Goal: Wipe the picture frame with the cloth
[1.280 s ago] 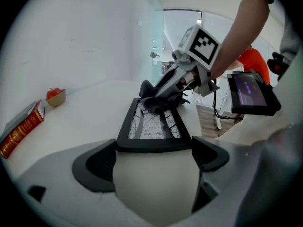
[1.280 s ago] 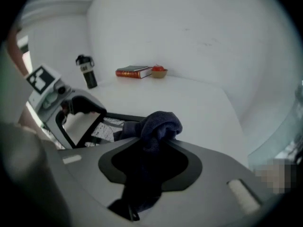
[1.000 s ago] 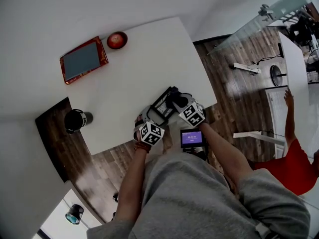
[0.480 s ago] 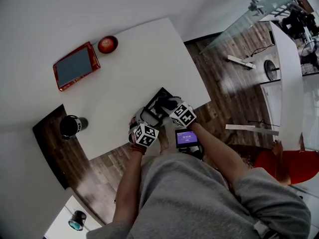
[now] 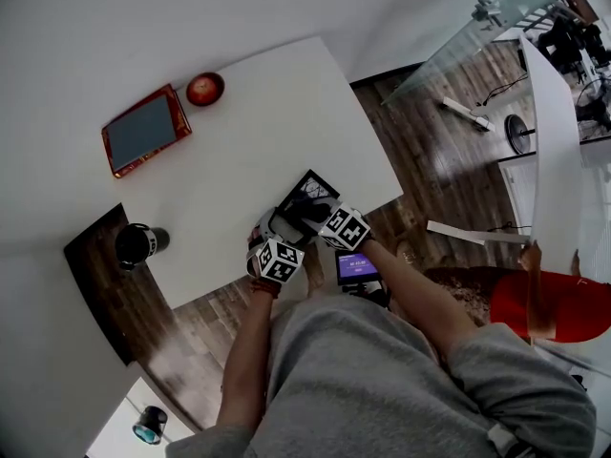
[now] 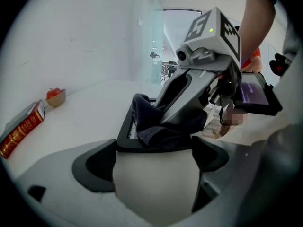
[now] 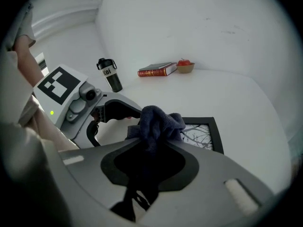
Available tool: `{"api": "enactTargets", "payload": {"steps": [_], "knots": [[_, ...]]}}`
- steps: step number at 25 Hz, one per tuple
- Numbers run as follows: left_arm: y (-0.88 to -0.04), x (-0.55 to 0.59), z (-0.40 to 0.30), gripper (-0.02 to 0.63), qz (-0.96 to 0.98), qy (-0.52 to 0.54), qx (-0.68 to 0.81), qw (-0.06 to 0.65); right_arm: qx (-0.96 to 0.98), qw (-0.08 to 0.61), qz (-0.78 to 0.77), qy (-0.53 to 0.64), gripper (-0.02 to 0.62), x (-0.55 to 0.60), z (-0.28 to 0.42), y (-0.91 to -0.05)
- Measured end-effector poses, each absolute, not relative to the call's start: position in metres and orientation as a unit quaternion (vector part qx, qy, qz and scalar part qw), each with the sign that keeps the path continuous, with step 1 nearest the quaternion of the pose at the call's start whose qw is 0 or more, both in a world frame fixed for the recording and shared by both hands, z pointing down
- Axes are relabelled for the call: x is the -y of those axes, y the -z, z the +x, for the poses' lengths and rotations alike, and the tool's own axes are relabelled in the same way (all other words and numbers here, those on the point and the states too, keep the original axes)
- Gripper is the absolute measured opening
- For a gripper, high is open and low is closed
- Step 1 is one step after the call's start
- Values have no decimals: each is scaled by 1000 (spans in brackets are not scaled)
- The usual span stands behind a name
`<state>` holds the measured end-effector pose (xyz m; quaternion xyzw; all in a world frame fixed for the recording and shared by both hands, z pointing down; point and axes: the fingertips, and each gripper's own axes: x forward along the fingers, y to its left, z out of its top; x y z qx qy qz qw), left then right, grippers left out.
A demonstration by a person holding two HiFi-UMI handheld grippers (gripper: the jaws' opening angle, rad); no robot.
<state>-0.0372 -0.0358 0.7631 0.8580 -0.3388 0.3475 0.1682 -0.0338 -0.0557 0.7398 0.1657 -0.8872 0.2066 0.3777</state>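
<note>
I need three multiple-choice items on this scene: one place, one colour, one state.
1. Where does the red book lie? A) beside the bowl B) on the floor C) on a chair
2. What colour is the cloth? A) white B) dark blue C) yellow
3. The right gripper is: A) open, empty B) shut on the red book C) shut on the cloth
Key: 1 A, it lies next to the bowl on the table. 2 B, it shows dark blue over the picture frame. 3 C, its jaws pinch the cloth.
</note>
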Motion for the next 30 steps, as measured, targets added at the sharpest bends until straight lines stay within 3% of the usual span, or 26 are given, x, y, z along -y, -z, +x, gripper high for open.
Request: {"api": "enactTargets", "payload": {"steps": [20, 26, 30], "knots": [[-764, 36, -38, 502, 857, -348, 341, 166, 901, 394, 67, -168, 86, 28, -61, -740], [-764, 35, -39, 502, 858, -347, 340, 166, 928, 295, 33, -224, 87, 28, -71, -709], [-763, 36, -38, 502, 858, -347, 340, 164, 938, 267, 130, -177, 89, 74, -44, -686]]}}
